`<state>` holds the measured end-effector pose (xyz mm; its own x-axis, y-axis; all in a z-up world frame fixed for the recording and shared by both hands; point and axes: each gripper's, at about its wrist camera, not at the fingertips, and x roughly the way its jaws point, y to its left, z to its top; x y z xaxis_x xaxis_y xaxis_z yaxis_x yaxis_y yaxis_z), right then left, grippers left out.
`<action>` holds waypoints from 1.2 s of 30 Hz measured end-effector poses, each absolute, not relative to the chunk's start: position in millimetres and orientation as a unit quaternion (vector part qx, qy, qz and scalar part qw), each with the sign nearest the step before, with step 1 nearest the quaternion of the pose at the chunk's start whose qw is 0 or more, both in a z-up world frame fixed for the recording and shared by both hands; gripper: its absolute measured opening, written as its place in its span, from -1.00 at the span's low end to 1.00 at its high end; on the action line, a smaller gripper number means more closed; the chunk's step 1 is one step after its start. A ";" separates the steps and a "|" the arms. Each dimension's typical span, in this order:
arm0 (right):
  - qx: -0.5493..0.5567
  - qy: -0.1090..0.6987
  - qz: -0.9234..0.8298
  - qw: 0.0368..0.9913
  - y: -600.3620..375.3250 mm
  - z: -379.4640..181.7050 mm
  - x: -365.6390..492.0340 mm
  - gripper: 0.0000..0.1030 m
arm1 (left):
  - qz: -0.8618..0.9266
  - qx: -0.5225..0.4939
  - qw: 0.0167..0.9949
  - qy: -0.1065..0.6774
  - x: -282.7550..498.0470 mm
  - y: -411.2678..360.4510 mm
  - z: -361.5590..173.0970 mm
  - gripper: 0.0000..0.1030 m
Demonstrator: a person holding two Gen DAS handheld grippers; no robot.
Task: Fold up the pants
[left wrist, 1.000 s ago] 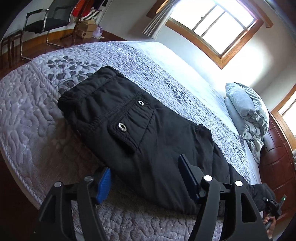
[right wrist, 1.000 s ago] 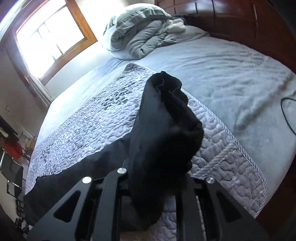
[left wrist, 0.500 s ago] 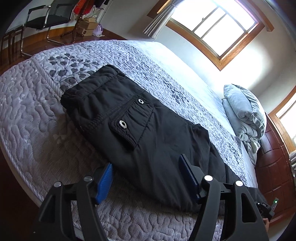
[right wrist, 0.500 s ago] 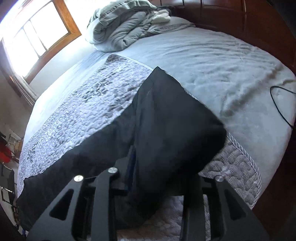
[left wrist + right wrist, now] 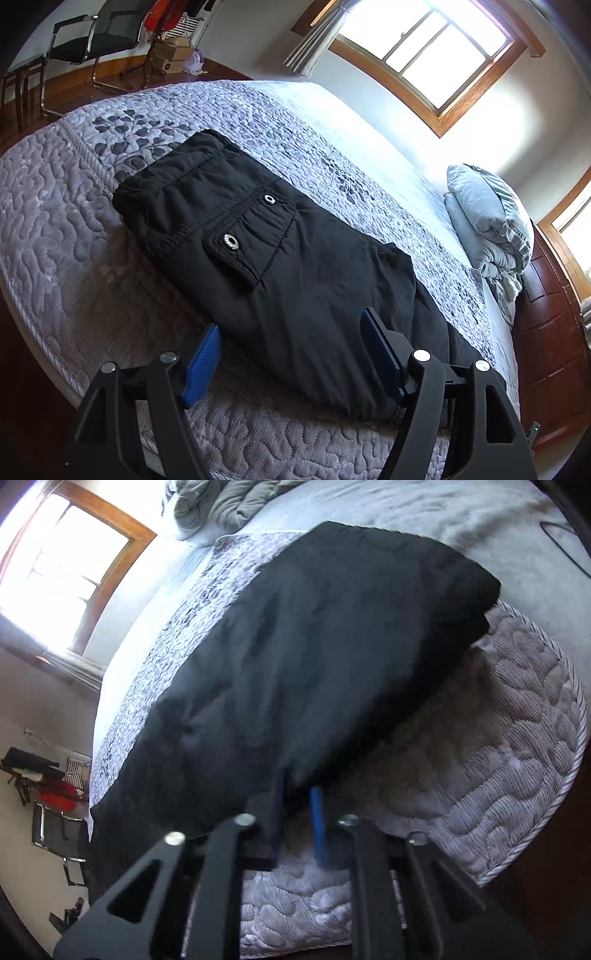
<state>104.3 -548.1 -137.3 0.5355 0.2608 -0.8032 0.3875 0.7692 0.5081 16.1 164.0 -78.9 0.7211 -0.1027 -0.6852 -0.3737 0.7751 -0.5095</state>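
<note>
Mid-fold: leg end lifted, waist end flat on the bed.

Black cargo pants (image 5: pixel 280 280) lie along the quilted bed (image 5: pixel 66 258). My right gripper (image 5: pixel 297 823), jaws nearly together, pinches the leg end (image 5: pixel 332 646), held up toward 12 o'clock. My left gripper (image 5: pixel 291 354) hangs spread over the near edge, gripping nothing. Next, likely: carry leg end across to the waistband (image 5: pixel 177 166), toward 10 o'clock in the left view.
</note>
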 end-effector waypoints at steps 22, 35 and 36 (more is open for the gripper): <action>0.451 0.400 -0.044 0.797 -625.7 -133.7 69.9 0.09 | 0.069 -0.282 0.890 0.351 1.9 130.6 -52.4 0.50; 0.526 0.363 -0.040 0.768 -661.0 -177.5 110.0 -0.05 | 0.048 -0.292 0.874 0.385 11.2 112.9 -65.8 0.54; 0.531 0.364 -0.038 0.764 -663.0 -177.8 113.6 -0.06 | 0.046 -0.293 0.873 0.387 11.4 112.0 -67.6 0.55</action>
